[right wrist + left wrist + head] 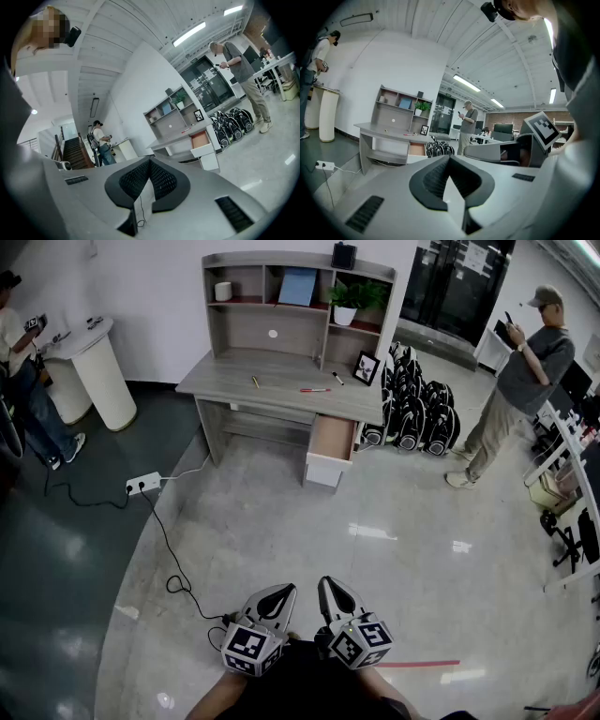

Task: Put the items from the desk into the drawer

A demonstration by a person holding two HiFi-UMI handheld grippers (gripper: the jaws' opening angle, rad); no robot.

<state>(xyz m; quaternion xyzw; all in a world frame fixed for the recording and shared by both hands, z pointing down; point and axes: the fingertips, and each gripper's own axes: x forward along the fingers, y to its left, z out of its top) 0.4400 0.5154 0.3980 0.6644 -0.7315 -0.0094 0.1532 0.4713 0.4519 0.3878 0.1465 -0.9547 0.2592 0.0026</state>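
Observation:
Far across the floor stands a grey desk (281,381) with a shelf unit. On its top lie a red pen (316,390), a black marker (337,378) and a small yellowish stick (255,382), beside a framed photo (367,367). Its drawer (331,440) is pulled open at the right. My left gripper (281,590) and right gripper (330,584) sit side by side close to my body, far from the desk, both shut and empty. The desk (389,131) and open drawer (416,149) are distant in the left gripper view. The right gripper view also has the drawer (201,139).
A power strip (143,484) lies left of the desk, its black cable (173,559) trailing over the floor toward me. Black backpacks (417,413) are piled right of the desk. One person (520,381) stands at the right, another (23,371) by a white round stand (98,367).

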